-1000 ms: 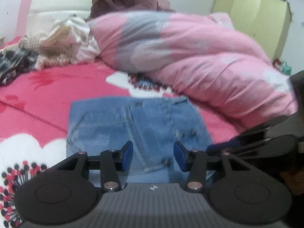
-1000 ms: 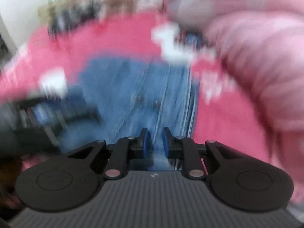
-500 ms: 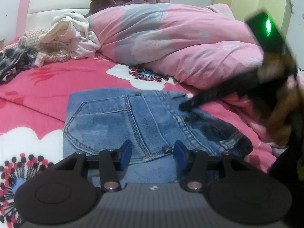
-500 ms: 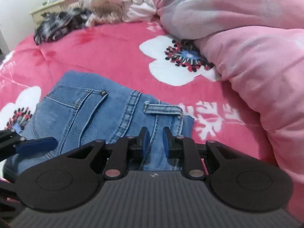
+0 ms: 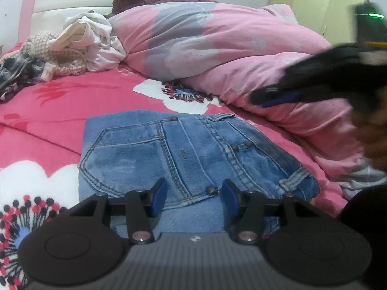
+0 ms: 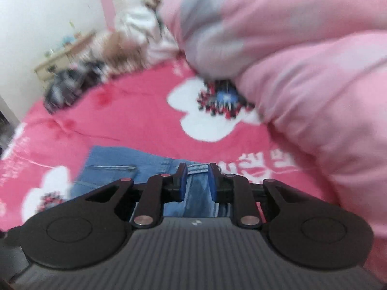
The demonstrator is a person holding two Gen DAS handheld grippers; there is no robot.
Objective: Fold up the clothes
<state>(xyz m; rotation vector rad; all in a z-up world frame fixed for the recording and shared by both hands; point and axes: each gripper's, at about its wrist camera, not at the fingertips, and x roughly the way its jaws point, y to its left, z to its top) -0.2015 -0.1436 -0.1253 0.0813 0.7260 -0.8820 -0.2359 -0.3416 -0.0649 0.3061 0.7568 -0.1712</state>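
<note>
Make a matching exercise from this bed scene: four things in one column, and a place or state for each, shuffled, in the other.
Things:
1. jeans
2. pink duvet
3. white garment
4. left gripper

Places or states:
A. bunched up along the far right of the bed
B. crumpled by the headboard
C. jaws apart, empty, over denim
D. folded flat, back pocket up

Pairs: 1-D, 2-A, 3-B, 4-C
</note>
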